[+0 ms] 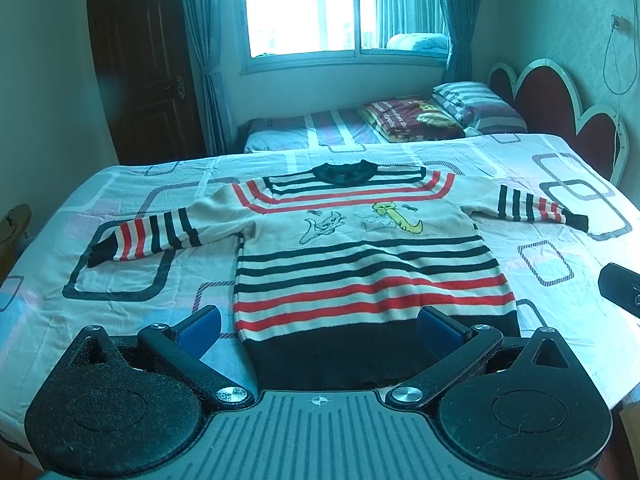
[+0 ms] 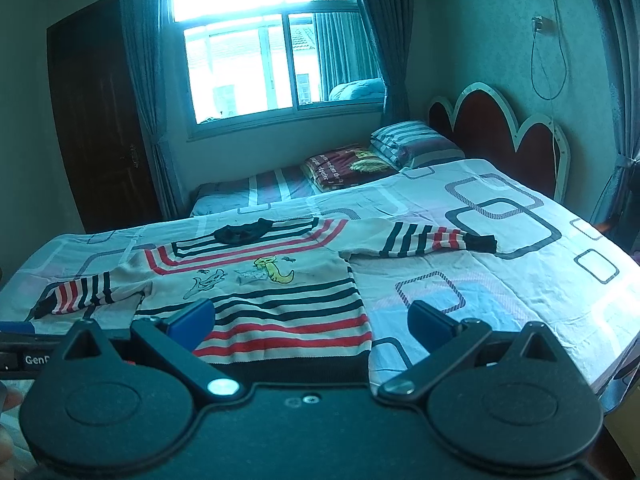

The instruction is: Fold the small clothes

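A small cream sweater (image 1: 360,256) with red and black stripes, a black collar and cartoon prints lies flat on the bed, face up, both sleeves spread out to the sides. It also shows in the right wrist view (image 2: 276,300). My left gripper (image 1: 320,324) is open and empty above the sweater's black hem, with blue pads either side of it. My right gripper (image 2: 310,320) is open and empty above the hem's right corner. The right gripper's edge shows in the left wrist view (image 1: 620,288).
The bed sheet (image 1: 560,184) has a pattern of rounded squares. A second bed with folded blankets (image 1: 412,118) and a pillow (image 1: 476,106) lies behind. A red headboard (image 1: 560,100) is at the right, a door (image 1: 148,80) at the left.
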